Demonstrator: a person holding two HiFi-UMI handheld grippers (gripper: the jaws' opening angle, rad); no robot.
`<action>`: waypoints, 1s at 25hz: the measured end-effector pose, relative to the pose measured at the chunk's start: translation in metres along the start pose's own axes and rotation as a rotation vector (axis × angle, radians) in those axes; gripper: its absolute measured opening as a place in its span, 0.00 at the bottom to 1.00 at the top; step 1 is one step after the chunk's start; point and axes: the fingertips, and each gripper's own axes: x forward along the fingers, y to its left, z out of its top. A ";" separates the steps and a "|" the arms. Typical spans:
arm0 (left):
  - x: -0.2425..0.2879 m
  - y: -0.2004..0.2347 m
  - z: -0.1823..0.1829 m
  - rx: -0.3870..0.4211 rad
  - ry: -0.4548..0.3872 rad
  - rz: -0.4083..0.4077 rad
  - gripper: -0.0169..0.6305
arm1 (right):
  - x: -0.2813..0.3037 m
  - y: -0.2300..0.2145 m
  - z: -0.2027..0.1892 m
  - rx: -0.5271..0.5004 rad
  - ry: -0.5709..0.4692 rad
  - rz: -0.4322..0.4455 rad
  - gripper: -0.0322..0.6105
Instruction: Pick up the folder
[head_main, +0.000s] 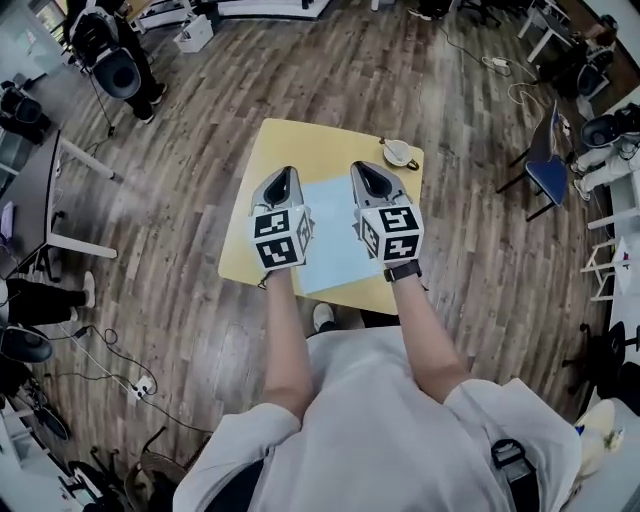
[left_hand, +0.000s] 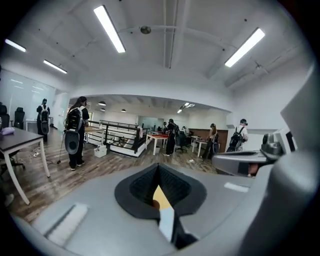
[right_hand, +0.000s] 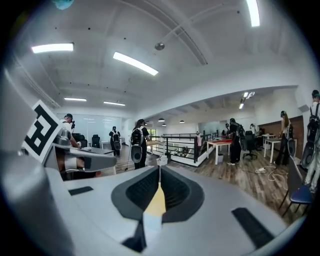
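A pale blue folder (head_main: 335, 235) lies flat on the small yellow table (head_main: 320, 140) in the head view. My left gripper (head_main: 283, 172) hovers over the folder's left edge, and its jaws are shut with nothing in them. Over the folder's right edge my right gripper (head_main: 367, 166) is also shut and empty. Both point away from me, side by side. In the left gripper view the closed jaws (left_hand: 159, 165) leave only a sliver of table and folder (left_hand: 166, 222) showing below. The right gripper view shows the same under its closed jaws (right_hand: 159, 167), with a strip of folder (right_hand: 151, 222).
A small white object (head_main: 400, 152) sits at the table's far right corner. A blue chair (head_main: 548, 165) stands to the right, and a person with a backpack (head_main: 120, 60) at the far left. A dark desk (head_main: 40, 190) is on the left. Wooden floor surrounds the table.
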 end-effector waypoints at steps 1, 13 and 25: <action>0.008 0.003 -0.007 0.006 0.022 0.011 0.04 | 0.007 -0.005 -0.003 0.005 0.010 0.004 0.07; 0.050 0.035 -0.110 -0.093 0.264 0.065 0.10 | 0.055 -0.037 -0.119 0.103 0.276 0.067 0.07; 0.072 0.063 -0.186 -0.203 0.463 0.065 0.20 | 0.089 -0.042 -0.206 0.164 0.472 0.082 0.26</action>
